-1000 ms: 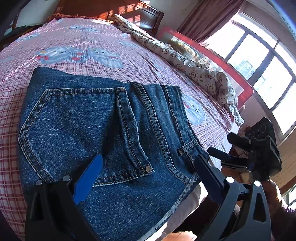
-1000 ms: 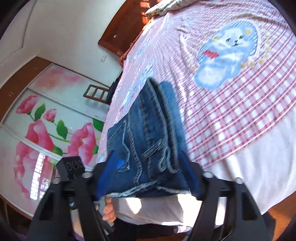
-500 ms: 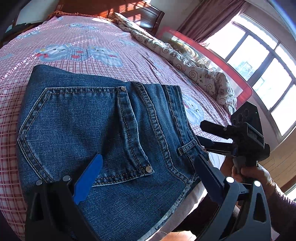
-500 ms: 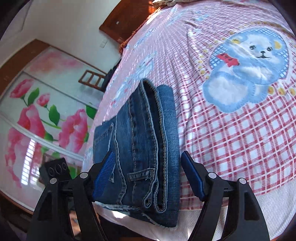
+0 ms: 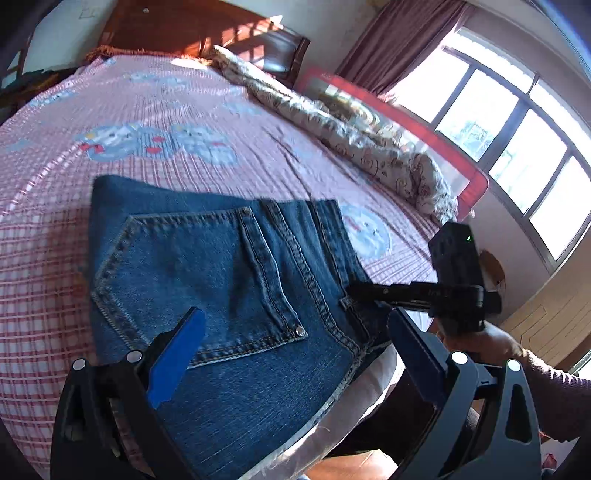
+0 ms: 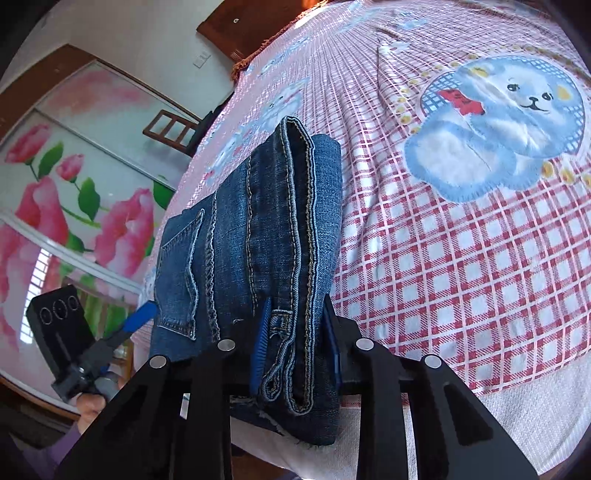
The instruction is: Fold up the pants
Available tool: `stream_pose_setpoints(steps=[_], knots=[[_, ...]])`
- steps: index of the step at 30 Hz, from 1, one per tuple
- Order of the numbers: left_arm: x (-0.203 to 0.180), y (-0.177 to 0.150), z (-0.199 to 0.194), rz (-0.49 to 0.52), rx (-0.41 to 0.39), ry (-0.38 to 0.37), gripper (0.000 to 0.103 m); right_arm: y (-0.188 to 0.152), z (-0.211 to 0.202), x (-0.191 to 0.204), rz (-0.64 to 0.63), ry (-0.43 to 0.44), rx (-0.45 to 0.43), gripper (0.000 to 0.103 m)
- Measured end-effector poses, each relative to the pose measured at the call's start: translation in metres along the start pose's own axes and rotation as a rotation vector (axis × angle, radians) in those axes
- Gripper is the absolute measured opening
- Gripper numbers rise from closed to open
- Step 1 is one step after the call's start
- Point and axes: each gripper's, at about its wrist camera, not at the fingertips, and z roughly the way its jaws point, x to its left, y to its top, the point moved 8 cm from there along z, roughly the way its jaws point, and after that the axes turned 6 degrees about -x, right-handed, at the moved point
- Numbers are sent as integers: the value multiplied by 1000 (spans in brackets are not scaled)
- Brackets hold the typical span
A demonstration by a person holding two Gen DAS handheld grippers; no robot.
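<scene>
Both right gripper jaws now clamping jeans

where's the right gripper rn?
Right gripper is at the bed's near edge, clamped on the waistband edge of the folded jeans; the left gripper hovers open over them.

A home bedroom: a wide bed under a pink checked sheet printed with cartoon bears. At its head stands a dark wooden headboard; a rumpled quilt lies along its far side before curtained windows. Opposite, wardrobe doors carry painted pink flowers.
</scene>
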Motion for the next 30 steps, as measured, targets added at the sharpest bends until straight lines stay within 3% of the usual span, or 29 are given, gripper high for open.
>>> stream_pose_setpoints(steps=[2, 5, 12, 15, 16, 17, 19, 20, 23, 30], knots=[[25, 10, -20, -84, -50, 15, 100, 1, 2, 0, 16, 9, -5, 26], [71, 9, -17, -232, -9, 61, 99, 2, 3, 0, 27, 18, -15, 26], [84, -16, 20, -273, 113, 35, 99, -2, -4, -9, 38, 24, -10, 26], [87, -15, 23, -309, 69, 3, 99, 1, -4, -12, 50, 28, -3, 26], [88, -14, 24, -327, 67, 4, 94, 1, -4, -12, 44, 21, -4, 26], [91, -14, 24, -350, 76, 13, 64, 2, -3, -12, 29, 12, 0, 26], [103, -16, 24, -401, 105, 85, 30, 7, -4, -3, -31, -29, 12, 25], [102, -15, 21, -408, 98, 76, 23, 9, -6, 3, -68, -47, 16, 24], [94, -7, 14, -372, 87, 79, 15, 18, -16, 20, -122, -39, 3, 21], [65, 44, -1, -259, 6, 45, 14, 54, -37, 78, -306, -31, -64, 20]])
